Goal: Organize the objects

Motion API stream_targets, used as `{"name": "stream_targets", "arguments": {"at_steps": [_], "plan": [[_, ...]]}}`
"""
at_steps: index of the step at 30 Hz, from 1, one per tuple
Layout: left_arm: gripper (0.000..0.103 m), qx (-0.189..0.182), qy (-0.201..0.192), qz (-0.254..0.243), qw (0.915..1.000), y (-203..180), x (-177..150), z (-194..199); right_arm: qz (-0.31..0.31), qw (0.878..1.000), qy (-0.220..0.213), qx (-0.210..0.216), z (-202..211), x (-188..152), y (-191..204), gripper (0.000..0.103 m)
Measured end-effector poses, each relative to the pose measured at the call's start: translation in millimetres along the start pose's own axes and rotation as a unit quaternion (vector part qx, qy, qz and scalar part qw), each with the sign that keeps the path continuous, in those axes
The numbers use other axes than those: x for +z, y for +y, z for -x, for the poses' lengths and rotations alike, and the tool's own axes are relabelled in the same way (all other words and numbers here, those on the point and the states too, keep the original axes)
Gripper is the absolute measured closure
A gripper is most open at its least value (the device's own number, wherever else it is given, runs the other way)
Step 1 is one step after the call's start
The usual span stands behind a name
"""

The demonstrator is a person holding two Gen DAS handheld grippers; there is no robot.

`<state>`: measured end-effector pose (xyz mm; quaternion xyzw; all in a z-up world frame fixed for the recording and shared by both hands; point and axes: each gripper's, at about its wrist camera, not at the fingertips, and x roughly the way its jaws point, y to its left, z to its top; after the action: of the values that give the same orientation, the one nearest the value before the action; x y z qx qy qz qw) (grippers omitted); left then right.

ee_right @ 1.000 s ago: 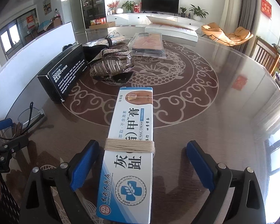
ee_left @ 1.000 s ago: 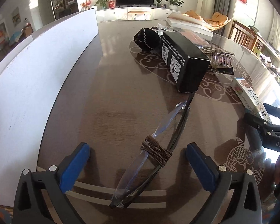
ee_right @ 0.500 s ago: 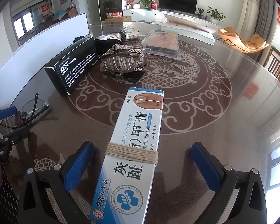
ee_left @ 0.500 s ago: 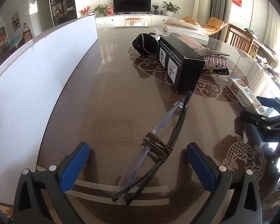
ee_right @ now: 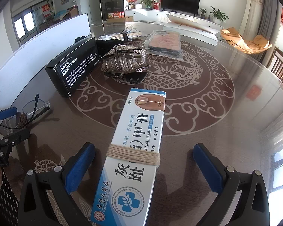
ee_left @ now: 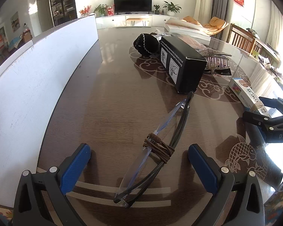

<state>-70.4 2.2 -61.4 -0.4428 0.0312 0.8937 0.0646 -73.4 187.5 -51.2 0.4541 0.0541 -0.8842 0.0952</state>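
Across the whole lower frame of both views — table (ee_left: 122, 94): dark wood under glass, pale dragon and cloud pattern; everything you work with lies on it
White board (ee_left: 37, 79): stands on edge along the left of the left wrist view; runs from lower left to upper middle
Black box (ee_right: 73, 66): left of centre in the right wrist view; white print reads "ODOR REMOVING BAR"; its near corner is just beside the far tip of the glasses in the left wrist view
Cream box (ee_right: 134, 150): long blue-and-white carton, bottom centre of the right wrist view; beige string wound round its middle; it lies between your right pads, touching neither
Right gripper (ee_right: 144, 165): jaws wide; blue pads stand clear of the carton on both sides
Glasses (ee_left: 160, 141): folded, clear lenses, dark arms, brown cord wrapped round the middle; lower centre of the left wrist view, lying slantwise between your left pads
Left gripper (ee_left: 139, 162): jaws wide; neither pad touches the glasses
Hair claw (ee_right: 124, 62): rhinestone clip, upper centre of the right wrist view; just beside the black box
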Motion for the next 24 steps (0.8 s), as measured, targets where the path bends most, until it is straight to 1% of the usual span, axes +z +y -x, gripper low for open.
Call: {"name": "stream_targets", "arguments": {"at_steps": [24], "plan": [[0.0,0.001,-0.013,0.0,0.9999,-0.9,-3.9,3.3,0.0,1.0,0.0,0.0,0.6,-0.5,0.2,0.0]]}}
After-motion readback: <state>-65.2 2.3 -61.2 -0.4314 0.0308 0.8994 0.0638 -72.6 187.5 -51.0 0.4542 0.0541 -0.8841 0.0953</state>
